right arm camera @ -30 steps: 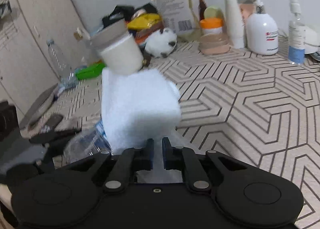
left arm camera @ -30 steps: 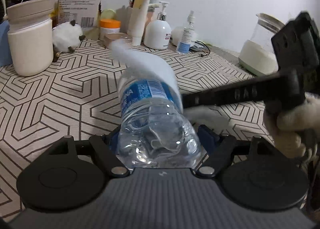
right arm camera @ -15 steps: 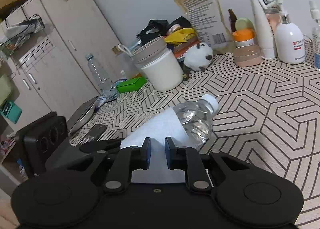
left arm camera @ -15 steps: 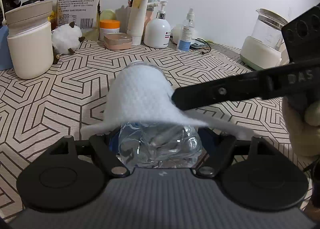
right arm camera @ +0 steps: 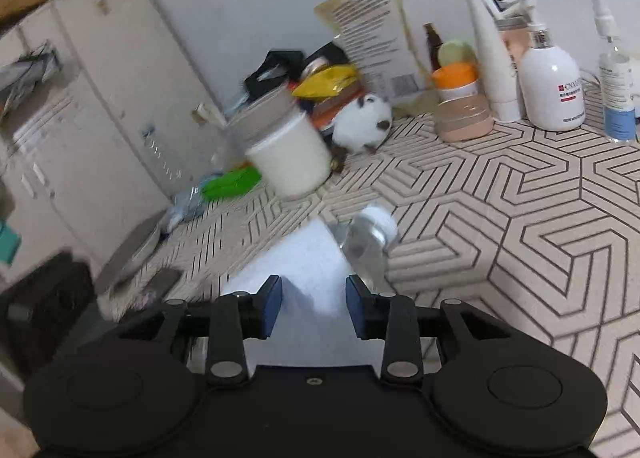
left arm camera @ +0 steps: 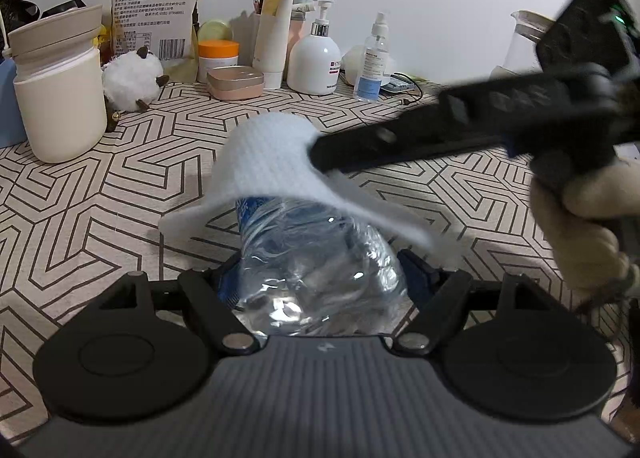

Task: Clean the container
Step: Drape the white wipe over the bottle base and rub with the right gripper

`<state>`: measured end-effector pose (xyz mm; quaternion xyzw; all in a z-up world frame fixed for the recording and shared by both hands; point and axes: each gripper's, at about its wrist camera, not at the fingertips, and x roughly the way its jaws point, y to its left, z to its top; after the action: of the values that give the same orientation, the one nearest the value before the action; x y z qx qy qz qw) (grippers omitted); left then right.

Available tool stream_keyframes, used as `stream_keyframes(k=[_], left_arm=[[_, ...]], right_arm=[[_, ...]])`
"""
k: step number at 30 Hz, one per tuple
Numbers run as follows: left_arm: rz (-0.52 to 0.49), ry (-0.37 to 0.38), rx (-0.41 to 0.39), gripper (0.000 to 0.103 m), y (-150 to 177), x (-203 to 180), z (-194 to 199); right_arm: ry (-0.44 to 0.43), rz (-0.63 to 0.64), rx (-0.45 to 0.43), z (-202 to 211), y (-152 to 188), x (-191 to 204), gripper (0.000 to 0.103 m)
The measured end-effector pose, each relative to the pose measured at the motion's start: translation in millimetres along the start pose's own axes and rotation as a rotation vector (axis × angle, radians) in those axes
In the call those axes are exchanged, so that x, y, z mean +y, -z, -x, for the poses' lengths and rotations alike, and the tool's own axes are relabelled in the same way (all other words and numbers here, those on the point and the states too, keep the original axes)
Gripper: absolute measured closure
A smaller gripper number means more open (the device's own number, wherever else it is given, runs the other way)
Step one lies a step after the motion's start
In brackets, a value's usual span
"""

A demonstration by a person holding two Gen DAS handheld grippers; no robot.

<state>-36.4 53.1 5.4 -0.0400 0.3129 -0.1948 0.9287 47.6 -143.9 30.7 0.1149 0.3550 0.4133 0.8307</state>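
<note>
My left gripper [left arm camera: 320, 278] is shut on the base of a clear plastic water bottle [left arm camera: 316, 282] with a blue label, held pointing away over the patterned table. A white cloth [left arm camera: 276, 161] lies draped over the bottle's upper part. In the right wrist view the bottle's white cap [right arm camera: 378, 219] sticks out past the cloth [right arm camera: 308, 270]. My right gripper [right arm camera: 314, 308] has its jaws apart just over the cloth; its fingers [left arm camera: 384, 141] reach in from the right and touch the cloth in the left wrist view.
A cream jar [left arm camera: 60, 89] stands at the left. A plush sheep [left arm camera: 132, 79], a pink case [left arm camera: 235, 82], an orange-lidded jar [left arm camera: 218, 53], a pump bottle [left arm camera: 314, 59] and a spray bottle [left arm camera: 372, 61] line the back wall. A kettle [left arm camera: 524, 41] stands far right.
My right gripper has opened and let go of the cloth, which now lies draped on the bottle. The left gripper has kept hold of the bottle.
</note>
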Motion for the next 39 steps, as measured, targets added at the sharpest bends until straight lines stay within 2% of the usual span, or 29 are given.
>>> stream_keyframes(k=[2,7,11,15,17,22,25,32,39], left_arm=[[0.0,0.0,0.0,0.027,0.0,-0.1,0.0],[0.003,-0.006,-0.003,0.028,0.1,-2.0,0.1],[0.003,-0.005,-0.003,0.028,0.0,-1.0,-0.1],[0.004,-0.005,-0.004,0.028,0.0,0.8,-0.2],[0.009,-0.006,-0.006,0.029,0.1,1.2,0.2],[-0.013,-0.033,-0.001,0.031,-0.4,-3.7,-0.9],[-0.019,-0.047,-0.001,0.034,-0.2,-6.2,-0.4],[-0.017,-0.049,-0.003,0.034,1.0,-8.3,1.7],[-0.015,-0.044,-0.009,0.034,1.6,0.0,1.4]], right_arm=[[0.03,0.007,-0.022,-3.6,-4.0,0.2,0.062],[0.005,-0.017,-0.021,-3.2,-1.5,-4.7,0.056],[-0.083,-0.038,0.038,0.7,6.1,-3.5,0.055],[-0.155,-0.012,0.056,8.8,15.6,3.7,0.056],[-0.153,0.021,0.06,10.6,17.1,9.5,0.057],[-0.145,0.112,0.048,14.7,18.6,23.0,0.067],[-0.15,0.073,0.046,13.6,16.2,15.0,0.07],[-0.081,0.002,0.031,10.5,13.0,-3.9,0.07],[-0.077,-0.022,0.022,10.4,13.6,-10.6,0.07]])
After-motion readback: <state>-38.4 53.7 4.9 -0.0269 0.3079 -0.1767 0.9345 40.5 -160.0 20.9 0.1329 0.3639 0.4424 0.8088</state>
